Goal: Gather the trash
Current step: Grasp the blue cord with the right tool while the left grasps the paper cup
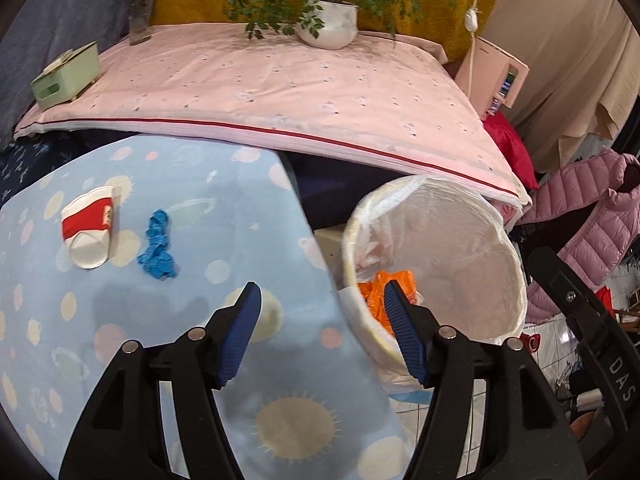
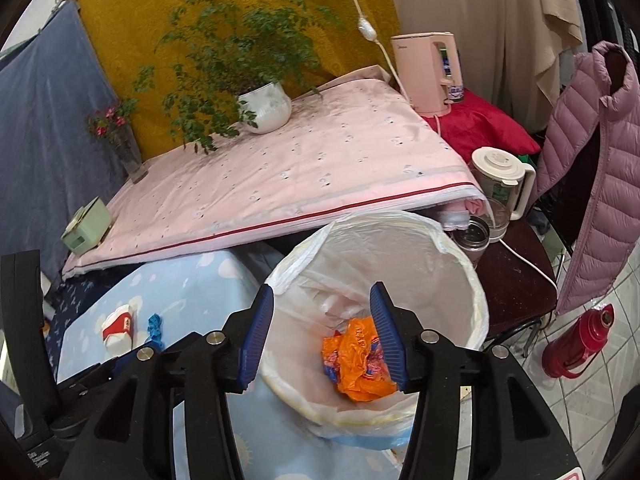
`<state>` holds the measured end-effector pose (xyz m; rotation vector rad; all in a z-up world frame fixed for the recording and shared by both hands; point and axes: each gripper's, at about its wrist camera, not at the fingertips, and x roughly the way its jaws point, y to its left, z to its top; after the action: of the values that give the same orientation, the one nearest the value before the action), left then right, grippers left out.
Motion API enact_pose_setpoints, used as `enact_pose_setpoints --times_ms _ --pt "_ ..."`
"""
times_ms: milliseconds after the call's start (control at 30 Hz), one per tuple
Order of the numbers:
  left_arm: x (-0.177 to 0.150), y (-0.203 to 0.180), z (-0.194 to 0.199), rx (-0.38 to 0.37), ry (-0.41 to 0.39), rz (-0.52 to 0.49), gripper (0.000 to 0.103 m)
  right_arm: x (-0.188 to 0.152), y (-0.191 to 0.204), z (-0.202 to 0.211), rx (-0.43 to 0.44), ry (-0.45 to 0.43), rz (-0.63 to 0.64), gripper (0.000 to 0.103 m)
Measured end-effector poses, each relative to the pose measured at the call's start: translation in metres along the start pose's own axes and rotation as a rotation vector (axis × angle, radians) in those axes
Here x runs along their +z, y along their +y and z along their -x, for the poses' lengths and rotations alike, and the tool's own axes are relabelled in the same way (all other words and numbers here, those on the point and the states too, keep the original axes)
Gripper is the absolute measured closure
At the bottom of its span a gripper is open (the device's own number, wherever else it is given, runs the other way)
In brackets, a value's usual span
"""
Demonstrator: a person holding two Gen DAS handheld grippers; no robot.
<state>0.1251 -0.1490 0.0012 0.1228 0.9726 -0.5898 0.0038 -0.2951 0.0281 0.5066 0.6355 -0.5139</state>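
Note:
A round bin lined with a white plastic bag (image 1: 460, 216) (image 2: 472, 292) stands beside a light blue patterned cloth (image 1: 180, 344) (image 2: 192, 284). An orange crumpled wrapper (image 1: 374, 292) (image 2: 356, 364) lies inside the bin. A red-and-white paper cup (image 1: 90, 230) (image 2: 118, 326) lies on its side on the cloth, with a crumpled blue scrap (image 1: 158, 246) (image 2: 155, 326) next to it. My left gripper (image 1: 322, 300) is open and empty over the cloth's right edge. My right gripper (image 2: 322, 300) is open and empty above the bin's mouth.
Behind is a pink-covered table (image 1: 280, 92) (image 2: 300, 172) with a potted plant (image 1: 330, 24) (image 2: 266, 106), a flower vase (image 1: 140, 12) (image 2: 128, 152) and a green box (image 1: 66, 76) (image 2: 86, 230). A kettle (image 2: 500, 188), a pink jacket (image 2: 592, 168) and a red thermos (image 2: 578, 340) stand at the right.

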Motion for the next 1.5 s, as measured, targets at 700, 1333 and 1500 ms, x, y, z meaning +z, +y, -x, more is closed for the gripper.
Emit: enact_pose_setpoints --times_ms 700,1333,1500 --pt "-0.019 0.172 0.016 0.215 -0.005 0.283 0.031 -0.045 0.134 -0.039 0.142 0.146 0.225 0.043" --pt "0.015 0.249 -0.033 0.188 0.037 0.437 0.03 -0.079 0.224 -0.139 0.211 0.288 0.341 0.041" --pt "0.022 0.244 -0.052 0.164 0.059 0.419 0.03 -0.083 0.238 -0.155 0.229 0.305 0.36 0.041"
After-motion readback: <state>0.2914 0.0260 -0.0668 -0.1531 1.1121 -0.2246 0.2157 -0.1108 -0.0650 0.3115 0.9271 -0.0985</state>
